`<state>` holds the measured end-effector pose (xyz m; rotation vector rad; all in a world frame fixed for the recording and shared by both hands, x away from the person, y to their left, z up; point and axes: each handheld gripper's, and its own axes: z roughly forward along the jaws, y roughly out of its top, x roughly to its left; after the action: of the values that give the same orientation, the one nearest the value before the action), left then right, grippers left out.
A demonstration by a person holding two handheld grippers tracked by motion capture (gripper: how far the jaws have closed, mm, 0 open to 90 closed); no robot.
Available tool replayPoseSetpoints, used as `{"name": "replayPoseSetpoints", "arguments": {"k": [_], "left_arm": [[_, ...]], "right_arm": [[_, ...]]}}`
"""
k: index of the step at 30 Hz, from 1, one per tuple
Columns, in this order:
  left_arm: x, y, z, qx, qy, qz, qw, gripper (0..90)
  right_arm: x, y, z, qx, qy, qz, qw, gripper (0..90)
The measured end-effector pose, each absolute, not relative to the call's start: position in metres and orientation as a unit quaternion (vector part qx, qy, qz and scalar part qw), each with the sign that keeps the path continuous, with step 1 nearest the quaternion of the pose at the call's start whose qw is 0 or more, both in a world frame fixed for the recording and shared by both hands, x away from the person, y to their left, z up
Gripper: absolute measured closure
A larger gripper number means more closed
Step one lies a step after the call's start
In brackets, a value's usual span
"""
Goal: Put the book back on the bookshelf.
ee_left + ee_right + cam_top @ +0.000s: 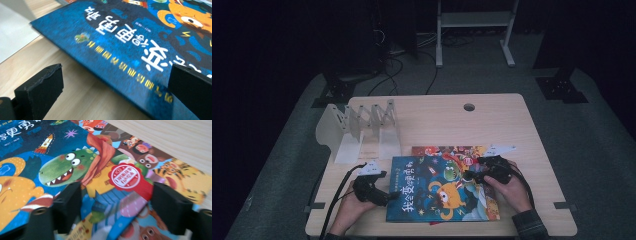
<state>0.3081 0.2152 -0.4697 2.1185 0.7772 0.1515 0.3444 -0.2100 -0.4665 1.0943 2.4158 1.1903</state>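
Note:
A blue picture book [437, 192] with an orange monster on its cover lies on top of a second, colourful book [447, 150] near the table's front edge. My left gripper [394, 196] sits at the blue book's left edge. In the left gripper view its jaws [115, 90] stand open, one over the bare wood and one over the blue cover [120, 40]. My right gripper [469, 177] rests over the blue book's upper right part. Its jaws [116, 205] are open above the green dinosaur picture [62, 170], with the lower book [180, 177] beyond.
A white folding book stand [362, 130] stands at the back left of the wooden table [492, 120], which has a cable hole [469, 107] near its far edge. A white base plate [12, 32] lies just left of the blue book. Dark equipment frames stand beyond the table.

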Motion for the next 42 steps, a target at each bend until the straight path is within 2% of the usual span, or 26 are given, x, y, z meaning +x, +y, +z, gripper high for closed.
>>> {"name": "replayPoseSetpoints", "arguments": {"k": [2, 8, 10, 13, 16, 33, 42], "left_arm": [[0.306, 0.218, -0.471, 0.844, 0.317, 0.061, 0.428, 0.0], [0.301, 0.221, -0.471, 0.840, 0.325, 0.061, 0.431, 0.0], [0.300, 0.221, -0.472, 0.840, 0.324, 0.057, 0.432, 0.0], [0.299, 0.220, -0.473, 0.838, 0.323, 0.050, 0.436, 0.0], [0.299, 0.220, -0.474, 0.837, 0.325, 0.045, 0.437, 0.0], [0.299, 0.219, -0.475, 0.837, 0.322, 0.038, 0.440, 0.0], [0.302, 0.230, -0.477, 0.832, 0.336, 0.021, 0.441, 0.0]], "right_arm": [[0.341, -0.214, -0.464, 0.375, 0.823, 0.406, 0.126, 31.3], [0.326, -0.231, -0.462, 0.372, 0.825, 0.403, 0.135, 51.3], [0.318, -0.236, -0.464, 0.369, 0.826, 0.409, 0.120, 60.5], [0.308, -0.239, -0.462, 0.355, 0.833, 0.410, 0.108, 69.7], [0.302, -0.238, -0.462, 0.336, 0.841, 0.415, 0.091, 75.4], [0.293, -0.244, -0.466, 0.332, 0.849, 0.402, 0.086, 87.8], [0.291, -0.223, -0.466, 0.307, 0.856, 0.409, 0.075, 85.8]]}}
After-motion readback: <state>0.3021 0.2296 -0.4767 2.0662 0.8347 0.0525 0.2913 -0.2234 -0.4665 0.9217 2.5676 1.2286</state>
